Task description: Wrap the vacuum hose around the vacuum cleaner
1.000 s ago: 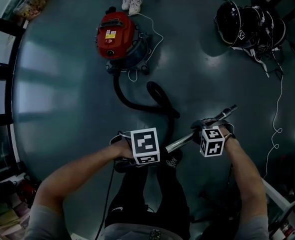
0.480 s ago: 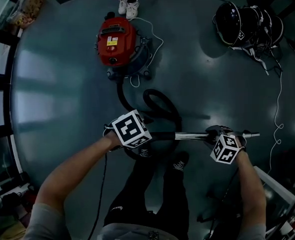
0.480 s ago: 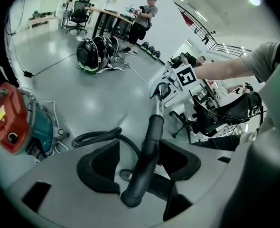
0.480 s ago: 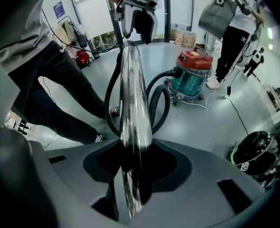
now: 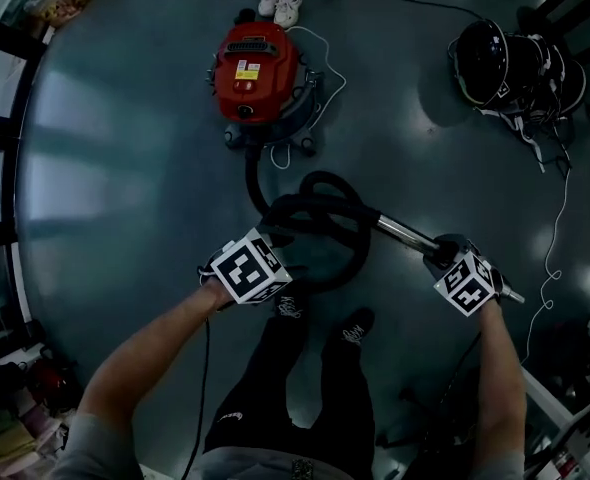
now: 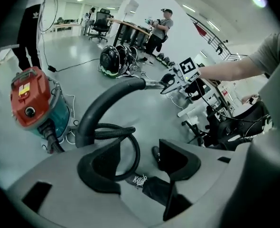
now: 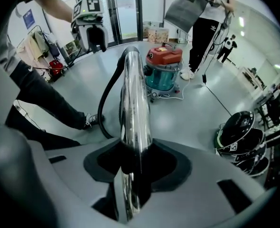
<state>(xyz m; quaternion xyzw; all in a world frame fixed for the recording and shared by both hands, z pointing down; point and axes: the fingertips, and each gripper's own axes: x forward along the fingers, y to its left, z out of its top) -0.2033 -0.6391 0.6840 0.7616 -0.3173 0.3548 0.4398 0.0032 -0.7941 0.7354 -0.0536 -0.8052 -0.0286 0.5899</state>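
Ahead of the released L hand-held gripper (image 6: 140,161) lie hose loop (image 6: 114,133), then vacuum cleaner (image 6: 31,99); R hand-held gripper (image 7: 136,164), jaws just tightened, clamps wand (image 7: 135,103), axis aimed at loop.

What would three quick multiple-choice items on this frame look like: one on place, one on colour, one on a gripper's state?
1. In the head view, where does the vacuum cleaner stand?
A. Near the top, beyond the hose loop
B. At the bottom edge
C. At the far right edge

2. What colour is the vacuum cleaner's top?
A. Blue
B. Red
C. Yellow

3. What is the right gripper shut on?
A. Nothing, jaws wide apart
B. The black hose
C. The chrome tube

Key:
1 A: the head view shows it up top, with the hose looping on the floor between it and the person.
2 B: the lid is red in all three views.
3 C: the right gripper view shows the tube running up between the pads; the jaws have just been closing with the tube between them.
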